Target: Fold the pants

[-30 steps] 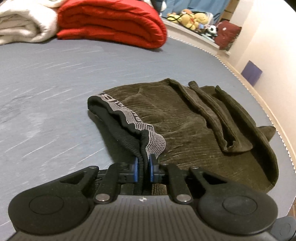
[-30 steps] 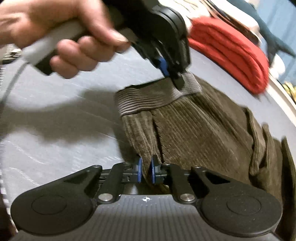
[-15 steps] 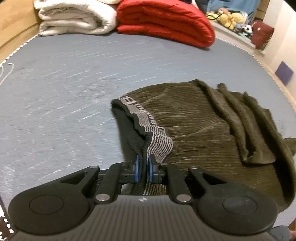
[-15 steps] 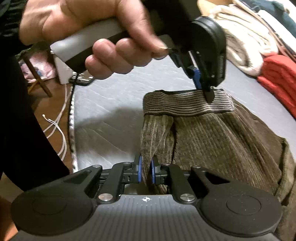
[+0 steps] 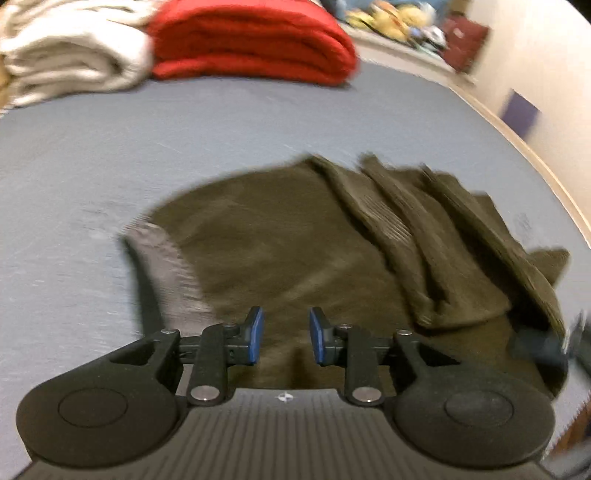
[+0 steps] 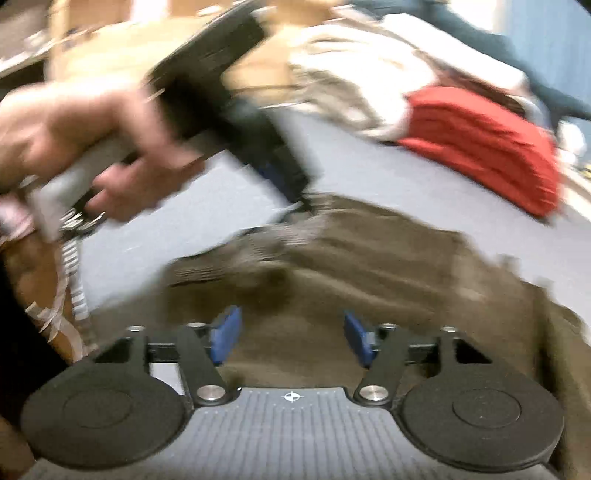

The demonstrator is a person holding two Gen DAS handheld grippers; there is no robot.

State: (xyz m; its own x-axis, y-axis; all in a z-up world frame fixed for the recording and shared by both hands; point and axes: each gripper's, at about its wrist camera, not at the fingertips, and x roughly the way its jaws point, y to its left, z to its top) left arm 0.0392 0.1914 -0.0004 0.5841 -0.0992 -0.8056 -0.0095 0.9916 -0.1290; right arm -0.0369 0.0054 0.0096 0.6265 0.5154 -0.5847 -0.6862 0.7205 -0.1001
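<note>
The olive-brown corduroy pants (image 5: 280, 243) lie on the grey bed surface (image 5: 110, 155), their grey striped waistband (image 5: 170, 266) at the left and bunched legs (image 5: 436, 236) at the right. My left gripper (image 5: 284, 341) is open and empty just above the waist end. In the right wrist view the pants (image 6: 369, 258) lie below my right gripper (image 6: 291, 338), which is open and empty. The left gripper (image 6: 288, 177), held in a hand, hovers over the waistband (image 6: 258, 243). Both views are motion-blurred.
A folded red blanket (image 5: 251, 40) and a white blanket (image 5: 70, 55) lie at the far end of the bed. Stuffed toys (image 5: 399, 22) line the ledge by the wall. The bed's right edge (image 5: 546, 177) runs close to the pants. The red blanket also shows in the right wrist view (image 6: 484, 144).
Both grippers have opened and let go of the waistband, which now lies on the bed. Both have pulled back slightly from the cloth.
</note>
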